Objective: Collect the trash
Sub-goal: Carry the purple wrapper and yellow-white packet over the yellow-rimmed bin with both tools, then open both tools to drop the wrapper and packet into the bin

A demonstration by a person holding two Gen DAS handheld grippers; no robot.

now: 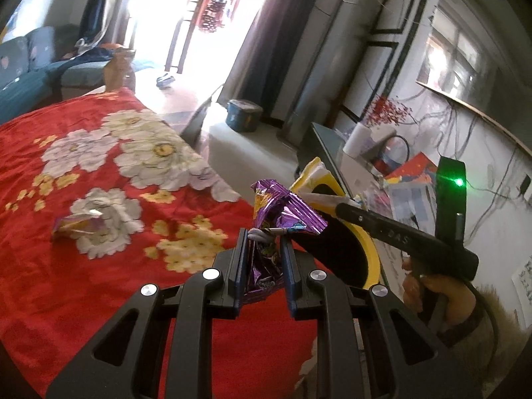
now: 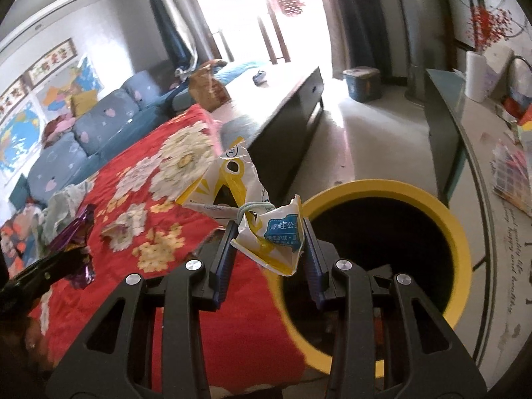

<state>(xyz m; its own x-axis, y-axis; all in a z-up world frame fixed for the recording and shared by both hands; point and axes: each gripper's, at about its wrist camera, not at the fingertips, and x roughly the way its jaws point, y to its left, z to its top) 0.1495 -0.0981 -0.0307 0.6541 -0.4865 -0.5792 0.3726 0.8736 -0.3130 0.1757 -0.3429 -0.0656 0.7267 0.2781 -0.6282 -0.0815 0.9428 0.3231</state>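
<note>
Right wrist view: right gripper pinches yellow packet, hiding bin rim.

Blown-out daylight from the doorway; fisheye-warped, dark edges.

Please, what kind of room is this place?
Probably a home living room: a blue sofa along the wall, a long low table near bright curtained doors, and a red flowered blanket beside a yellow bin.
</note>
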